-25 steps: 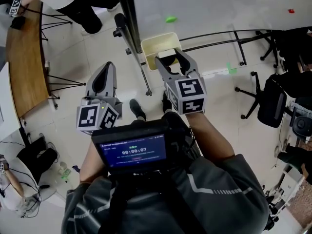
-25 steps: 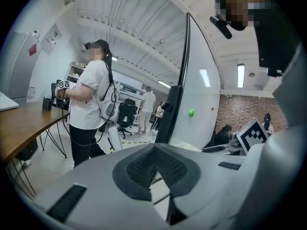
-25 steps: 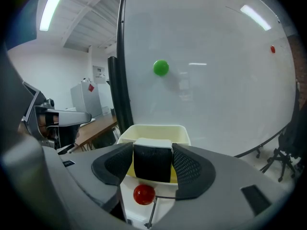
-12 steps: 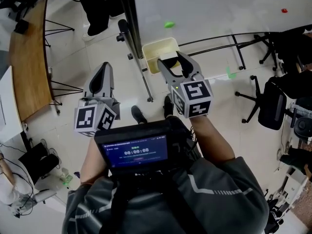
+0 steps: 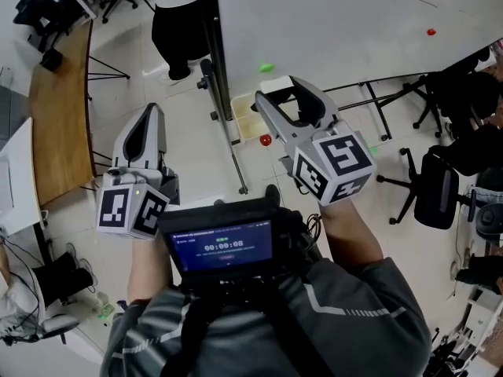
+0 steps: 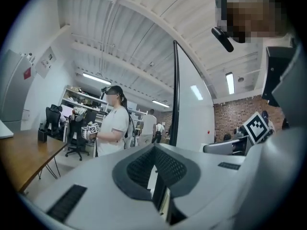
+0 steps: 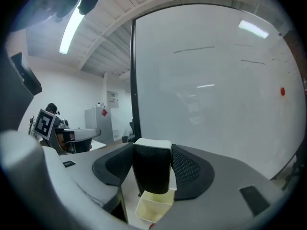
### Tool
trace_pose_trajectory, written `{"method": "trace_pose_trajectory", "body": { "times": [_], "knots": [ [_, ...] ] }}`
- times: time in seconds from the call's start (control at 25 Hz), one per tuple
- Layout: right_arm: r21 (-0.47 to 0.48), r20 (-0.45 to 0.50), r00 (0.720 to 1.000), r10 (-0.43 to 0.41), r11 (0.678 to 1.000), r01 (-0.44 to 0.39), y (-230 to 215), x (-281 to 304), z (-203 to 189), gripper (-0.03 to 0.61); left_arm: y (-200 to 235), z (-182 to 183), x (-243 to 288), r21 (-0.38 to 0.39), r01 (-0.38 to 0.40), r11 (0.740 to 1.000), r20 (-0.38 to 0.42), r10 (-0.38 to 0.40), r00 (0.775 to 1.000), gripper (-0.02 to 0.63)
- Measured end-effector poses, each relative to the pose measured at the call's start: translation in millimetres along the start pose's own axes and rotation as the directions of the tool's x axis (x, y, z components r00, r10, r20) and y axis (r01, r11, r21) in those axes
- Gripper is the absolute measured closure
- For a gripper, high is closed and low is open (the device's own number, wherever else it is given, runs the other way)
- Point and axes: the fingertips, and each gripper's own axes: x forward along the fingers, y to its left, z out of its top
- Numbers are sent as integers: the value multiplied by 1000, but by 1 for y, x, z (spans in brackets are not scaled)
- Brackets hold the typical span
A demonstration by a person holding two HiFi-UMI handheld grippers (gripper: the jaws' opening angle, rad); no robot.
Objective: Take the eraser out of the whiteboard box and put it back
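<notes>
Your right hand-held gripper [image 5: 279,93] [image 7: 151,152] is clamped on the eraser [image 5: 275,86] [image 7: 151,172]. The pads press its two narrow sides, and the jaws stand wide because the eraser fills them. The eraser is out of the whiteboard box [image 5: 242,115] [image 7: 153,209], above the open top and apart from it. Its long axis is upright in the right gripper view, black felt face toward you, white back toward the whiteboard [image 5: 354,14] [image 7: 216,80]. The box hangs at the whiteboard's lower edge near its left corner, just beside the black frame post [image 5: 214,61]. A small red object [image 5: 266,140] sits at the box's near corner; you cannot tell whether it is inside. Your left hand-held gripper [image 5: 148,120] [image 6: 154,150] has its jaws together on nothing and is left of the post, over open floor. A standing person [image 5: 177,22] [image 6: 112,123] is beyond it by the whiteboard's left edge, and a curved wooden desk [image 5: 55,116] bounds the far left. Office chairs [image 5: 436,179] are well apart on your right.
</notes>
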Motion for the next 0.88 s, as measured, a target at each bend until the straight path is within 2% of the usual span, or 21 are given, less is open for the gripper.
{"method": "trace_pose_trajectory", "body": {
  "times": [0.16, 0.48, 0.68, 0.88],
  "knots": [
    [-23, 84, 996, 35, 999, -33, 8, -15, 41, 307, -19, 33, -7, 46, 30, 998, 61, -33, 998, 581],
    [-79, 169, 982, 88, 994, -75, 25, -44, 83, 308, -42, 67, -24, 70, 46, 996, 117, -54, 992, 583],
    [-85, 176, 979, 98, 993, -84, 29, -47, 91, 308, -45, 71, -24, 111, 37, 993, 101, -49, 994, 583],
    [-75, 164, 980, 109, 992, -98, 30, -47, 90, 308, -49, 67, -21, 81, 54, 995, 76, -60, 995, 584]
  ]
}}
